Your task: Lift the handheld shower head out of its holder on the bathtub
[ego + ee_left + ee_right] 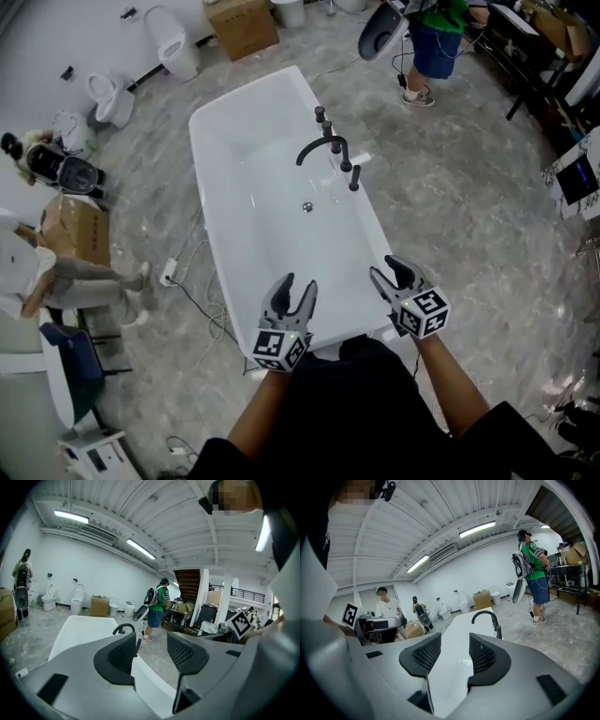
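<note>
The bathtub (pixel 234 150) is glossy white. Its faucet (pixel 323 148) and shower head (pixel 354 177) are matte black. The floor (pixel 459 206) is grey, marbled with paler veins. The left tongs (pixel 298 283) and right tongs (pixel 386 268) are grey. Their pads (pixel 123 654) are black with a fine mesh pattern. Each cube (pixel 424 312) bears black-and-white square markers. The toilets (pixel 173 42) are white and the boxes (pixel 242 23) are cardboard brown. A person (pixel 436 42) wears a green shirt and blue shorts. The walls (pixel 93 569) are white, and so is the ribbed ceiling (pixel 154 513). The wearer's sleeves (pixel 375 412) are black.
</note>
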Tool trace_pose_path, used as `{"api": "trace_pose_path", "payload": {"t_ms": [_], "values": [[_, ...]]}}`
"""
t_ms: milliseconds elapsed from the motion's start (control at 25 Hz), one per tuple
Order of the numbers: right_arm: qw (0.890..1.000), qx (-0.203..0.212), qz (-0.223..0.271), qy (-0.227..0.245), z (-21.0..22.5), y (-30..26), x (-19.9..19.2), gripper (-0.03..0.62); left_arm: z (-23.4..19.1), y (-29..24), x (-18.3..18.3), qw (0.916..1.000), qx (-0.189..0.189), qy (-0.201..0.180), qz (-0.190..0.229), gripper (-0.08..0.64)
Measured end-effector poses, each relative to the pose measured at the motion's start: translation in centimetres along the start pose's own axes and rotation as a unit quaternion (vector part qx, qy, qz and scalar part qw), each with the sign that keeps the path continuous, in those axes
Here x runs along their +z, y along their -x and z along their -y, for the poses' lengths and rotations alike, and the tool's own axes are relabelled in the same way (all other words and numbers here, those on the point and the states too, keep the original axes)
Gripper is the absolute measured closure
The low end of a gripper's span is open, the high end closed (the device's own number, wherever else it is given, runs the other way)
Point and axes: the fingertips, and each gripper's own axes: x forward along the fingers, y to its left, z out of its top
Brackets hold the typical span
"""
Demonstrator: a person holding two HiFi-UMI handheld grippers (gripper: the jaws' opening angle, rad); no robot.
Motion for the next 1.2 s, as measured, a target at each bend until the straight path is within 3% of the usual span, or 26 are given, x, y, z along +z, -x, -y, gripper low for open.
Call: {"api": "trace_pose_path", "payload": {"t_ms": [360,680,1000,1200], "values": [[1.0,0.009,-0.028,0.011,4.5,-4.0,-0.3,0.433,-0.2,-4.2,-0.1,0.9994,0.013,0.029,0.01,0.374],[0.999,-0.022,-0.037,0.032,9.5,-10.5,0.3,0.433,0.1,-6.3,-1.4,0.999,-0.02,0.04,0.007,0.374],[0.997,-0.036,-0.056,0.043,13.8,-17.7,0.2,0.433,-2.2,-7.5,-3.1,0.9975,0.008,0.069,0.012,0.374],[0.995,-0.042,-0.072,0.054,16.3,-21.7,-0.6,0.433,-4.1,-8.1,-3.3,0.9973,0.023,0.068,0.016,0.373]]}}
